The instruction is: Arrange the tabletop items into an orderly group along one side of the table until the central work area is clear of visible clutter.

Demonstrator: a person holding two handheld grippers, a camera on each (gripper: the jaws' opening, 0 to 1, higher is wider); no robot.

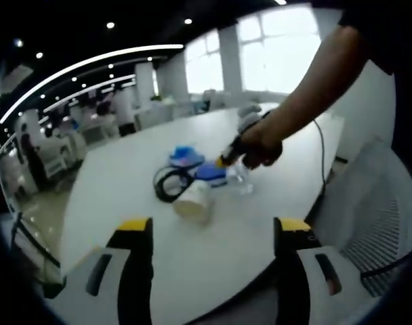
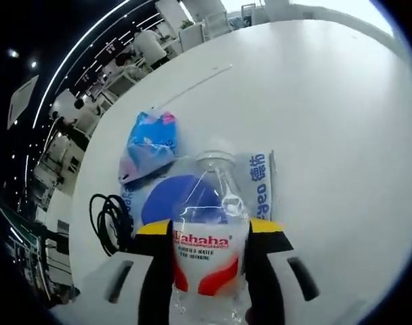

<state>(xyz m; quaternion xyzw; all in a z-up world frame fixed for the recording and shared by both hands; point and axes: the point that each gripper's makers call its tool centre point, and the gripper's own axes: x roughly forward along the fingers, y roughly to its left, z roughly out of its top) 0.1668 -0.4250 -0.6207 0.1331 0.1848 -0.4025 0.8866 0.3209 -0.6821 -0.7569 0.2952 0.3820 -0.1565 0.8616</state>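
The right gripper (image 2: 211, 261) had its jaws pinching a clear water bottle (image 2: 209, 250) over the white worktop (image 2: 328, 122). At 11 o'clock from it lay a blue bag (image 2: 150, 143), and at 9 o'clock a black cable (image 2: 110, 222). The left gripper (image 1: 213, 233) had its jaws spread wide, well apart from a white cup (image 1: 194, 201).

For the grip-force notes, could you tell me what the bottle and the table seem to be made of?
Bottle: thin clear plastic, likely; blue items show through it, with a glossy red-and-white label. Table: smooth white surface with soft sheen, probably laminate; not certain.
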